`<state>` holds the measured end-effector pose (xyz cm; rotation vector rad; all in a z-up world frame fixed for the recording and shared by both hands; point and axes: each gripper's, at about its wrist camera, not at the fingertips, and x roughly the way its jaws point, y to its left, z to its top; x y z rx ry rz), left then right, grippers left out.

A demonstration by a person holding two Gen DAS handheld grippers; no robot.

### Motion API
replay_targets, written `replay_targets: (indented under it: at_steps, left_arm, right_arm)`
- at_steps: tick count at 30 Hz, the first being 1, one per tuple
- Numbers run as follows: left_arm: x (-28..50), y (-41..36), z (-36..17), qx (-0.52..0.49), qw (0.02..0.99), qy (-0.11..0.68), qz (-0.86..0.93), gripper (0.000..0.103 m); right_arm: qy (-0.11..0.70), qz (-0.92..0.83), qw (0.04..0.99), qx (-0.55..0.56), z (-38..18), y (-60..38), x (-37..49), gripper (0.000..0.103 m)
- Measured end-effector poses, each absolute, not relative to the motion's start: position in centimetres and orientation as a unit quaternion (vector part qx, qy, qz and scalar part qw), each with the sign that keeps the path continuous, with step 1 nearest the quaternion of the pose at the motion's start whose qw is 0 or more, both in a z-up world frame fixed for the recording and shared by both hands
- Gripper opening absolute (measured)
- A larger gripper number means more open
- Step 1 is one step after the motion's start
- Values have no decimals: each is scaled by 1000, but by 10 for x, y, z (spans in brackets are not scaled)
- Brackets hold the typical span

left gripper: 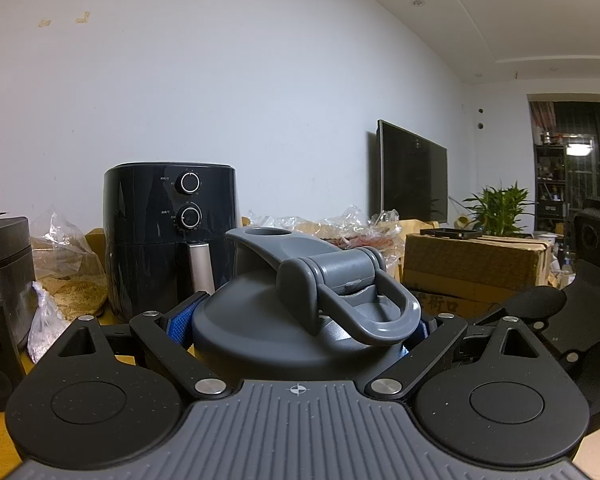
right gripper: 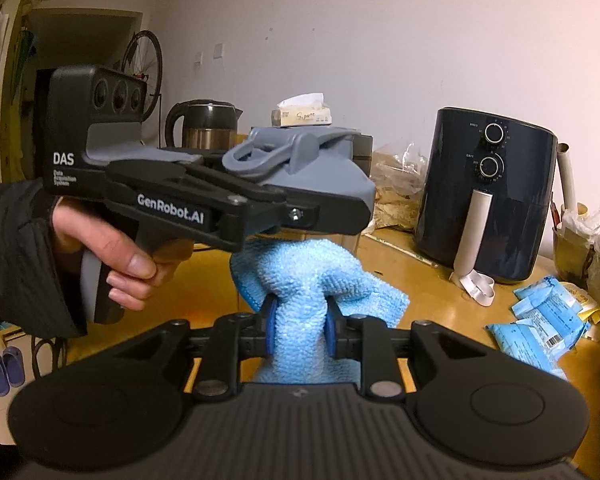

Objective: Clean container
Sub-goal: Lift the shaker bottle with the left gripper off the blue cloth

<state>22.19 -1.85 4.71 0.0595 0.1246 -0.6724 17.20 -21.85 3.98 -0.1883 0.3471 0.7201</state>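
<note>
A grey container with a flip lid and carry loop (left gripper: 296,312) fills the middle of the left wrist view, and my left gripper (left gripper: 300,328) is shut on its body just below the lid. The right wrist view shows that container (right gripper: 316,168) held tilted in the air above the wooden table (right gripper: 420,280), with a hand (right gripper: 112,252) around the left gripper's handle. My right gripper (right gripper: 300,330) is shut on a light blue microfibre cloth (right gripper: 312,276). The bunched cloth reaches up to the container's underside. The container's lower part is hidden.
A black air fryer (right gripper: 484,196) stands on the table at the right, with blue packets (right gripper: 540,324) in front. A kettle (right gripper: 206,126) and a tissue box (right gripper: 304,114) stand behind. Plastic bags (left gripper: 64,264), a cardboard box (left gripper: 472,264), a television (left gripper: 414,172) and a plant (left gripper: 496,204) line the wall.
</note>
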Motion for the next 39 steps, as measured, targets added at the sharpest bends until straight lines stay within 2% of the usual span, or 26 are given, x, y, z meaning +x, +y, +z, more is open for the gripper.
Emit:
replay_targets:
  at_steps: [39]
  left_arm:
    - [224, -19, 48, 29, 942, 65, -329, 95]
  right_arm:
    - [228, 349, 902, -111, 7, -206, 185, 20]
